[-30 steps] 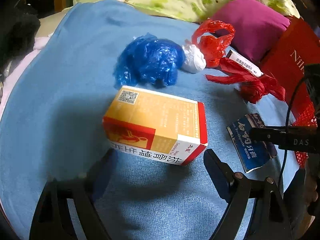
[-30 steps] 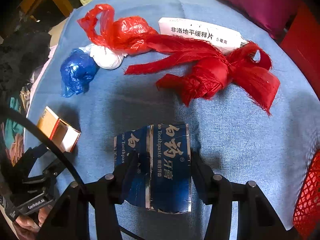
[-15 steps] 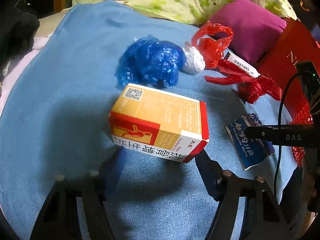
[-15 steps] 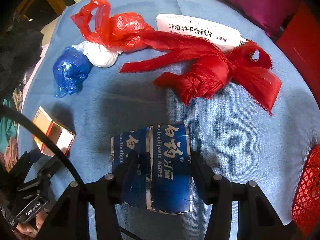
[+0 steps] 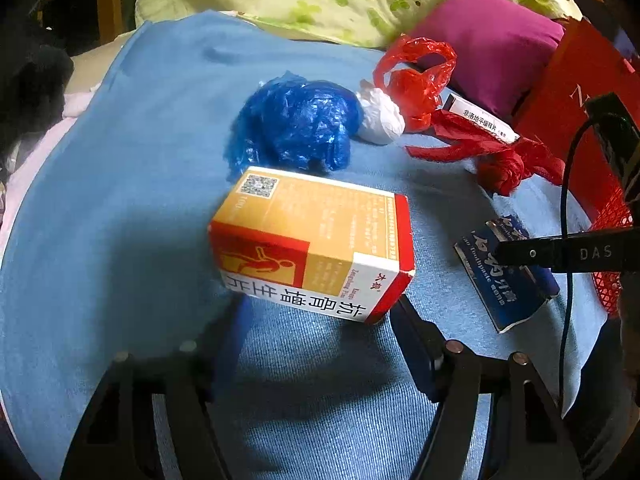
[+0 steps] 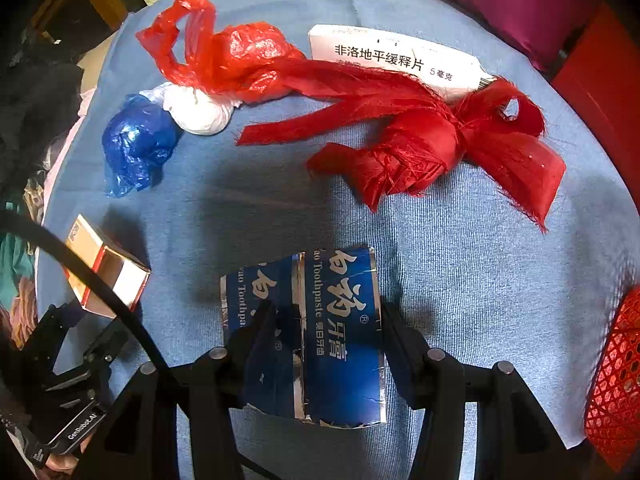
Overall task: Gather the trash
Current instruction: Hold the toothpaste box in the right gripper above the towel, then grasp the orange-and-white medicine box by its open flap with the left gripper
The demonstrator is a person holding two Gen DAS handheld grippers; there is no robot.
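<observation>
An orange and red medicine box sits tilted between the fingers of my left gripper, which is shut on its near end. In the right wrist view the same box shows at the left edge, with the left gripper below it. My right gripper is shut on a flattened blue toothpaste box, one finger at its right edge and the other over its folded left half. From the left wrist view, a right finger rests on that toothpaste box.
On the blue cloth lie a blue plastic bag, a white wad, a red plastic bag, a red fabric bundle and a white medicine box. A red mesh basket stands at right, a magenta cushion behind.
The left jaws have narrowed onto the orange box, and the box now sits tilted between them. The right gripper shifted slightly, the toothpaste box moving with it.
</observation>
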